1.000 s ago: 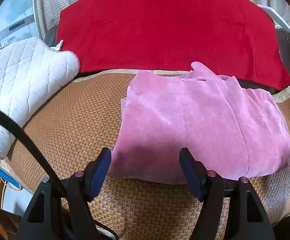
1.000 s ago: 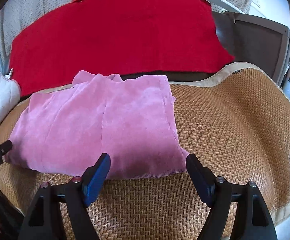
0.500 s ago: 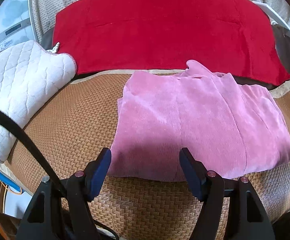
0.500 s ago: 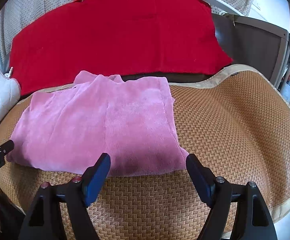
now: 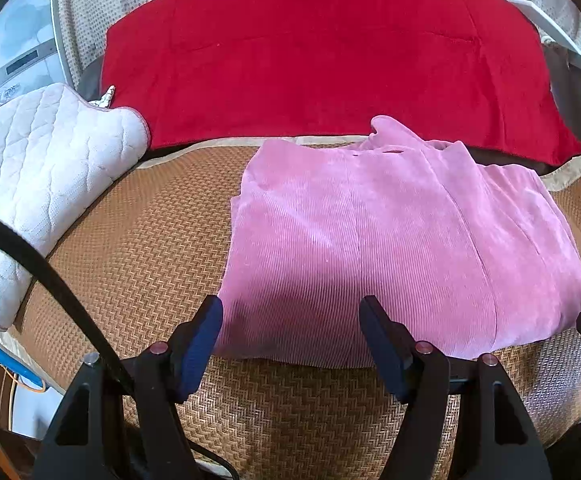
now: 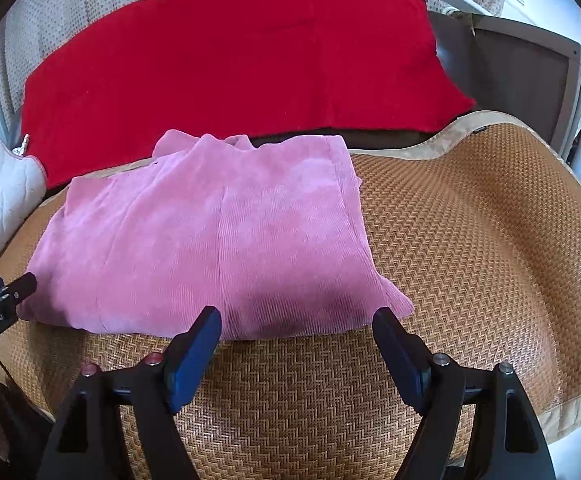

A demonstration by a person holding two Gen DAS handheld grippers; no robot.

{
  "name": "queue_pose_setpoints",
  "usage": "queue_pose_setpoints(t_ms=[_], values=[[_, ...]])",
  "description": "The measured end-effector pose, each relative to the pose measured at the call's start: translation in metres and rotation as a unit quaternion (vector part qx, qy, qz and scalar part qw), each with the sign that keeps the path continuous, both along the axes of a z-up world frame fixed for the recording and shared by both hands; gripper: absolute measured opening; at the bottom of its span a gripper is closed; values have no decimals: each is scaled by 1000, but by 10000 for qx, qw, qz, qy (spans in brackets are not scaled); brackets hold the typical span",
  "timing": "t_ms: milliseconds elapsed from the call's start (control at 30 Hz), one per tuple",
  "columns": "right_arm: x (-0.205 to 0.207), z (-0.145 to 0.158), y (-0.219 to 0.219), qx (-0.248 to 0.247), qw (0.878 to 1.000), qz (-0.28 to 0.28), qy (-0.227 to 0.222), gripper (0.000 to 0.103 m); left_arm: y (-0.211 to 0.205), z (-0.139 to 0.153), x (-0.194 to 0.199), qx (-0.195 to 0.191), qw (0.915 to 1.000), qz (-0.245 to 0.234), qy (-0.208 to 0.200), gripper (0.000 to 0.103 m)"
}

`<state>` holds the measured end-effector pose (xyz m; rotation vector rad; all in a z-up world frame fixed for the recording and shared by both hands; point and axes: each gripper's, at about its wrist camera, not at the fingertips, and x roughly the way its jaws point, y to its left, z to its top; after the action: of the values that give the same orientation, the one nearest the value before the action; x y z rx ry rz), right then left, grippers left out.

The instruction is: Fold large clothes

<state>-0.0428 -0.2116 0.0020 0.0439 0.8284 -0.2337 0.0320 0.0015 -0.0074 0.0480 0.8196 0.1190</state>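
Note:
A pink ribbed garment (image 5: 390, 232) lies folded into a rough rectangle on a woven brown mat (image 5: 138, 248). It also shows in the right wrist view (image 6: 218, 236), on the mat (image 6: 470, 240). My left gripper (image 5: 290, 312) is open and empty, just above the garment's near left edge. My right gripper (image 6: 296, 322) is open and empty, above the garment's near right edge. Neither gripper touches the cloth.
A large red cloth (image 5: 322, 60) lies flat behind the pink garment, also in the right wrist view (image 6: 230, 52). A white quilted cushion (image 5: 38, 168) sits at the left of the mat. A dark wooden bed frame (image 6: 530, 80) stands at the right.
Both grippers have drawn back slightly toward me and stay open. The pink garment lies still.

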Motion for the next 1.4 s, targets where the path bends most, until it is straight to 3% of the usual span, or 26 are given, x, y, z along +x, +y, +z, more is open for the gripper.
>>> queue_pose_setpoints(t_ms=[267, 333, 400, 467, 600, 633, 700, 833, 867, 967, 1033, 1067, 1133, 1333, 1367, 1400], values=[[0, -1, 0, 258, 9996, 61, 31, 81, 1, -5, 7, -22, 10000, -13, 82, 71], [-4, -7, -3, 729, 9972, 137, 134, 81, 3, -7, 11, -25, 9999, 20, 103, 71], [-9, -21, -12, 1556, 9871, 146, 343, 81, 8, -9, 15, -49, 9999, 84, 111, 71], [-12, -38, -26, 2630, 9634, 122, 511, 81, 10, -12, 21, -93, 9998, 125, 146, 71], [-6, -54, -52, 3838, 9221, -255, 415, 81, 3, -13, 31, -107, 9998, 55, 155, 71], [-2, -57, -61, 4218, 9054, -378, 311, 81, -1, -13, 33, -101, 9999, 16, 136, 71], [6, -62, -73, 4614, 8851, -578, 206, 81, -8, -15, 40, -107, 9998, -62, 166, 71], [22, -67, -90, 5036, 8596, -866, -69, 81, -19, -15, 51, -139, 9996, -155, 172, 71], [27, -70, -94, 5212, 8477, -973, -148, 81, -22, -15, 53, -145, 9996, -179, 165, 71], [38, -67, -95, 5072, 8558, -988, -242, 77, -30, -17, 63, -157, 9994, -246, 201, 72], [44, -65, -92, 4830, 8697, -992, -196, 52, -35, -25, 72, -76, 9989, -274, 364, 72], [46, -64, -89, 4588, 8830, -987, -109, 39, -36, -27, 74, -54, 9988, -270, 397, 73], [52, -67, -89, 4492, 8887, -914, -66, 32, -38, -28, 75, -17, 9991, -248, 358, 74], [54, -54, -77, 4256, 9013, -794, -151, 38, -33, -23, 75, -145, 9987, -247, 420, 74], [56, -54, -76, 4235, 9024, -779, -153, 46, -33, -23, 75, -136, 9987, -247, 416, 74], [58, -54, -74, 4259, 9014, -759, -161, 63, -34, -25, 77, -127, 9987, -253, 418, 74]])
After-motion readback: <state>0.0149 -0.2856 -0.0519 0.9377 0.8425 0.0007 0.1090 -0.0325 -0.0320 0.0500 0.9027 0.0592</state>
